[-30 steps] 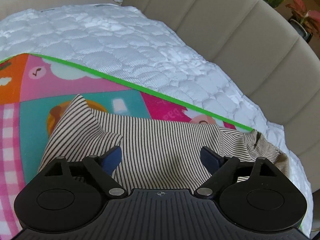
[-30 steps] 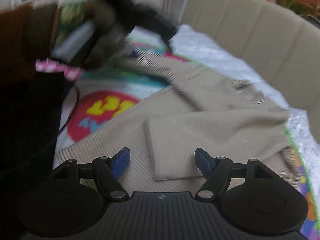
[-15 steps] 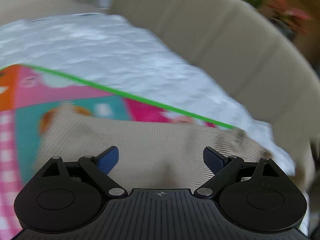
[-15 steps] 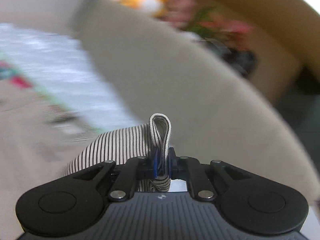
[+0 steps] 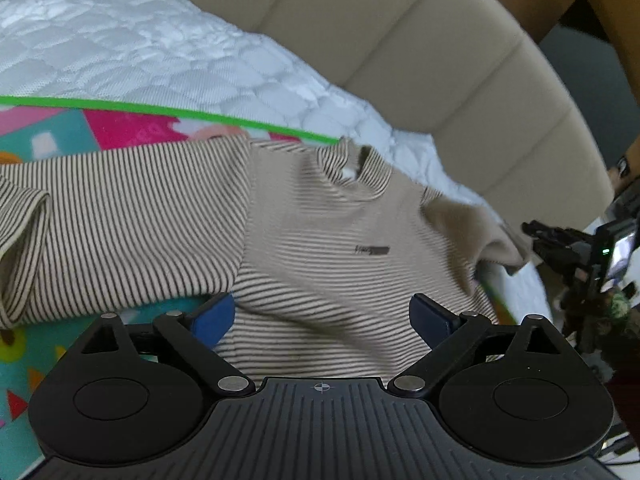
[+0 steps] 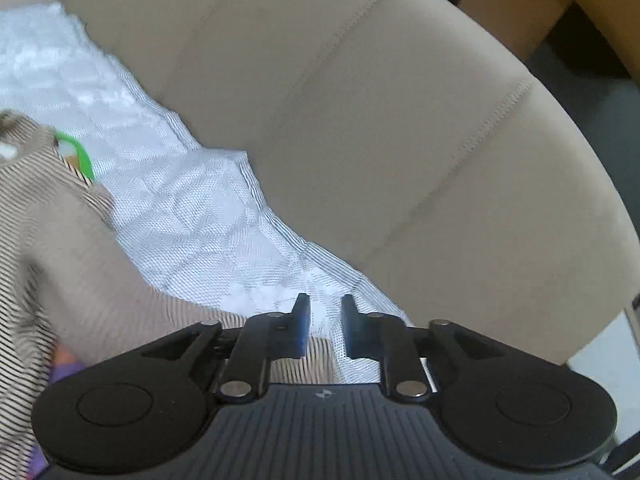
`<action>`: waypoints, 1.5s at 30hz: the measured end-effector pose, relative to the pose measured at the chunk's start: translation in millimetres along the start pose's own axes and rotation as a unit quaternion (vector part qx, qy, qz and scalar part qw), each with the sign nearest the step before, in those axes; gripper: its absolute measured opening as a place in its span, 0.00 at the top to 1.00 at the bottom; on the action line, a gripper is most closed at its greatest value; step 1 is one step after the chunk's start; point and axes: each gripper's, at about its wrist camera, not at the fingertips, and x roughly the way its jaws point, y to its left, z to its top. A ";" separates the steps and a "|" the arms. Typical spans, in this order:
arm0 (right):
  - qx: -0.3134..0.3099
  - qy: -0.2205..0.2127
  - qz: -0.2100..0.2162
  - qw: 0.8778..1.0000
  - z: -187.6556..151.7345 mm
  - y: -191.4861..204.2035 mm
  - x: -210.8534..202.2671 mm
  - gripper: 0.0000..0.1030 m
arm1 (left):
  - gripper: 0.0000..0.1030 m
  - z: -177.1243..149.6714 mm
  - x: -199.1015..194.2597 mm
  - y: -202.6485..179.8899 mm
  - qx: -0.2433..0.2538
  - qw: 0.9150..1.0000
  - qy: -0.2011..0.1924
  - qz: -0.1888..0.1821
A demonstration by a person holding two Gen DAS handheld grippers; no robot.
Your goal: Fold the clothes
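Under my left tongs (image 5: 322,314), which are wide open, lies the striped shirt (image 5: 320,232). My right tongs (image 6: 323,326) are a little open, holding nothing, above the white blanket (image 6: 192,216).

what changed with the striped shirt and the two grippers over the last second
The right gripper, clamped on a fold of the beige black-striped shirt half a second ago, has let it go; its jaws now stand slightly apart with nothing between them. The shirt has been spread out front up, collar and chest label showing. The left gripper stayed wide open above the shirt on the colourful play mat.
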 end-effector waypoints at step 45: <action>0.116 -0.021 0.243 0.963 -44.7 100.1 -142.1 0.38 | 0.06 -25.9 -6.0 -22.7 0.041 0.998 0.041 0.021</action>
